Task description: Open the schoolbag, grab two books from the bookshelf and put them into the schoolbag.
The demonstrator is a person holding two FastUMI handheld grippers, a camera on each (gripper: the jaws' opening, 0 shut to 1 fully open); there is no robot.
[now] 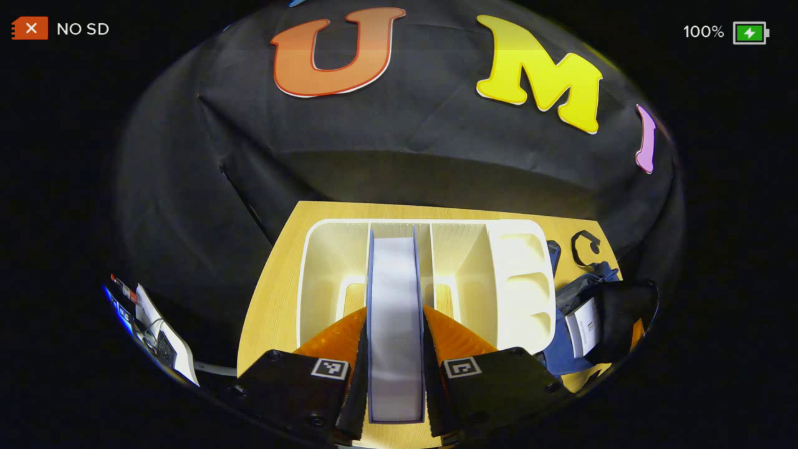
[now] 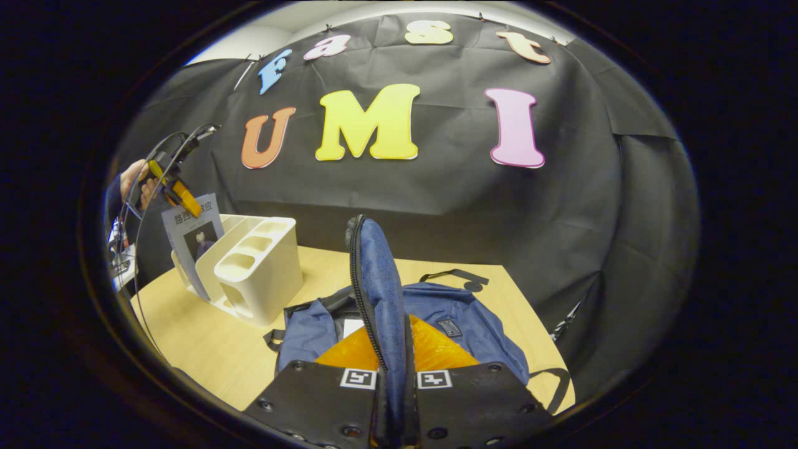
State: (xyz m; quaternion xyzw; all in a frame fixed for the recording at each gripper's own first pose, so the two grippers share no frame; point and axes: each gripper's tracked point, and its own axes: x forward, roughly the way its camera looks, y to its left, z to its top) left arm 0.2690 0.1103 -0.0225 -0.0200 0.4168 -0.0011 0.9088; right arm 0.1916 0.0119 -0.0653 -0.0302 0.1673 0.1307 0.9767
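- Left gripper (image 1: 394,349) clamped on a book (image 1: 394,312), spine edge running straight ahead between its fingers, above the bookshelf (image 1: 520,274).
- Right gripper (image 2: 391,399) clamped on the schoolbag (image 2: 436,312) flap (image 2: 377,280), held upright.
- Schoolbag lies to the left gripper's right; opening faces up.

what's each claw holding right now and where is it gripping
Left claw: thin grey-white book, clamped across its top edge. Right claw: blue fabric schoolbag, pinching its raised zippered flap.
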